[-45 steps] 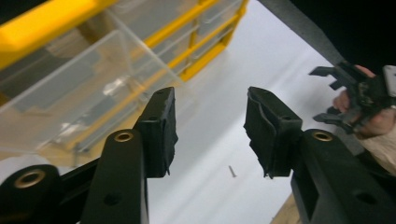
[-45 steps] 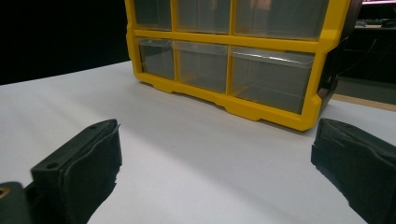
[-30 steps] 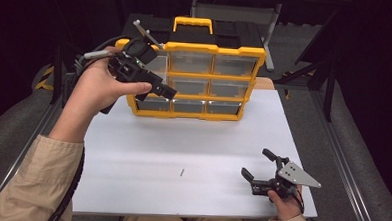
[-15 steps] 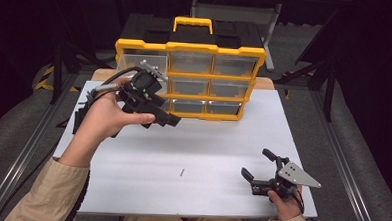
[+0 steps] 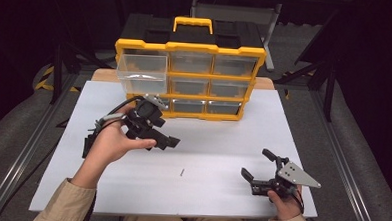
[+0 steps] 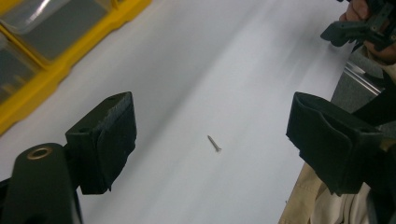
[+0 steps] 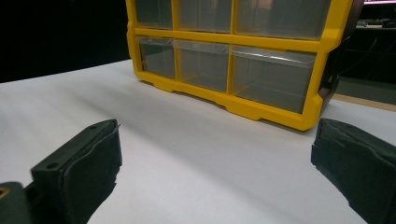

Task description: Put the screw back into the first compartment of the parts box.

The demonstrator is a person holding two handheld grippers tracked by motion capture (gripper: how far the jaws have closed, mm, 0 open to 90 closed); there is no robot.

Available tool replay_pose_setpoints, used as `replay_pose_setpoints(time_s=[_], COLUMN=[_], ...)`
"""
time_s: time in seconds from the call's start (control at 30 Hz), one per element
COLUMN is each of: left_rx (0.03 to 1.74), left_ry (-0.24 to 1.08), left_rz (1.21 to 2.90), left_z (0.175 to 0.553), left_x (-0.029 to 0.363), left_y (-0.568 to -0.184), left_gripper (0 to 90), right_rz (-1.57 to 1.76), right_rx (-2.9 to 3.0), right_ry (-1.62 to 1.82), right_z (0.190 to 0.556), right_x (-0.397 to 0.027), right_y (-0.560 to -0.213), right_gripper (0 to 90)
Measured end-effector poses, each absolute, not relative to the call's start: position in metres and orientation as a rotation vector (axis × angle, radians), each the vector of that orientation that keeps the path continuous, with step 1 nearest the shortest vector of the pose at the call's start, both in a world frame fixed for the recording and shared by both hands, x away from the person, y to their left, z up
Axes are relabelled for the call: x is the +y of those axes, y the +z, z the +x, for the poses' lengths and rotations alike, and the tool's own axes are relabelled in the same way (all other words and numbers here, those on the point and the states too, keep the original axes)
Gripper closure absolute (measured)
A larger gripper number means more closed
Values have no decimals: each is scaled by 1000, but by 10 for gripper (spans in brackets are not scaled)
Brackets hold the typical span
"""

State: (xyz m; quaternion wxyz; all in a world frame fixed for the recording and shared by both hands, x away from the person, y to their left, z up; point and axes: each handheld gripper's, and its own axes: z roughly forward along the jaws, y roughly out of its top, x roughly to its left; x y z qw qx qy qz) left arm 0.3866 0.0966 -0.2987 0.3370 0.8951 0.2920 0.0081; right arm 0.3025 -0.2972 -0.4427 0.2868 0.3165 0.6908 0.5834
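A small screw (image 5: 182, 172) (image 6: 214, 143) lies on the white table top (image 5: 222, 141). At the back stands a yellow organizer (image 5: 191, 48) (image 7: 275, 42) of clear drawers, its top-left drawer (image 5: 141, 72) pulled out. My left gripper (image 5: 166, 141) (image 6: 212, 126) hangs above the table left of the screw and points down at it; its jaws have just been opening, are open, and hold nothing. My right gripper (image 5: 256, 164) (image 7: 215, 158) rests open and empty near the front right, facing the organizer, and also shows in the left gripper view (image 6: 359, 28).
The white top's front edge (image 5: 179, 212) runs close to the person's sleeves. Metal rails (image 5: 27, 148) flank the table on both sides. Bare white surface (image 7: 187, 140) lies between the right gripper and the organizer.
The left hand has come down from the top-left drawer's height toward the table and the screw. That drawer now stands pulled out. The right gripper has stayed put.
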Motion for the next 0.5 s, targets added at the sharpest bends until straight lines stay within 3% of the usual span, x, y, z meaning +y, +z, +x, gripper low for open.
replay_pose_setpoints(time_s=[0.5], left_rx=[773], left_ry=[-32], left_rz=[2306], left_z=[381], left_x=[84], left_y=[-366], left_gripper=[161], right_rz=[846], right_rx=[1847], right_ry=[1559], right_z=[302], right_x=[-297], right_y=[-443], right_gripper=[21])
